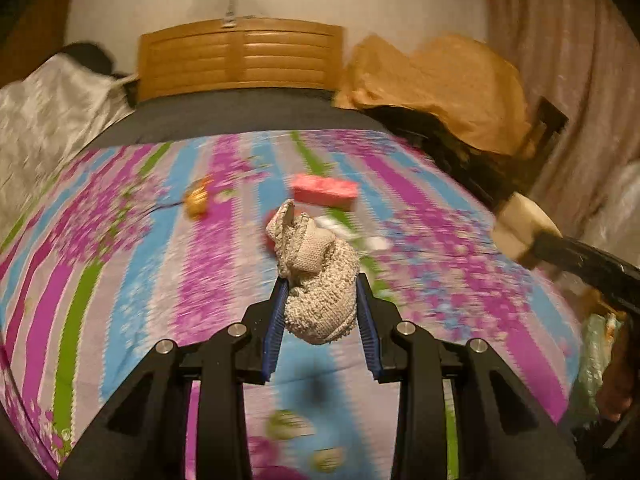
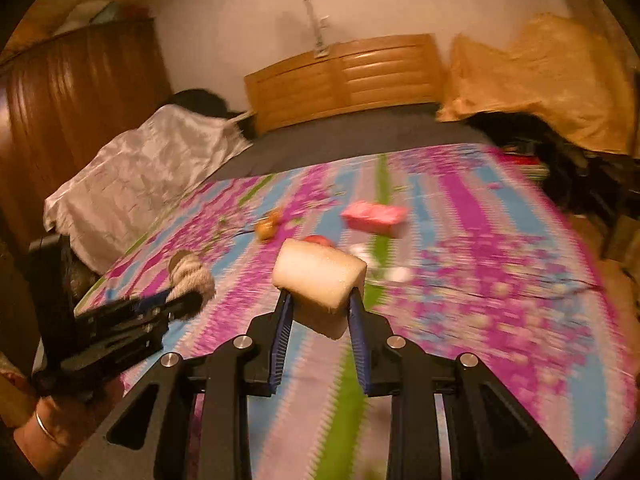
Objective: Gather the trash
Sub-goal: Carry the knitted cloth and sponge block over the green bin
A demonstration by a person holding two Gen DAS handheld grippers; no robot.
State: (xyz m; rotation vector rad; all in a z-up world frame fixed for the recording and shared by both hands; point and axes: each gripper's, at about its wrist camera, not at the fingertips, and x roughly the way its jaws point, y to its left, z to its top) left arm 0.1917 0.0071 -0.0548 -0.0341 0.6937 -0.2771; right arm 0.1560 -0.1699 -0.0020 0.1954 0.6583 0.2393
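Left gripper (image 1: 322, 292) first: I see its blue pads (image 1: 276, 336) clenched on a crumpled beige knitted cloth (image 1: 316, 280), lifted clear of the bed. My right gripper (image 2: 318, 300) grasps a pale foam block (image 2: 320, 276) the same way, also off the floral bedsheet (image 2: 480, 280). Beyond them, on the sheet, lie a pink packet (image 2: 374, 216) and, well apart to its left, a small orange piece (image 2: 266, 228). Behind stands the wooden headboard (image 1: 240, 56).

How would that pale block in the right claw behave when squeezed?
The pale block looks like foam, so probably soft and light. Its blocky shape should resist rolling. The right claw seems to dent its sides, suggesting it squashes rather than cracks.
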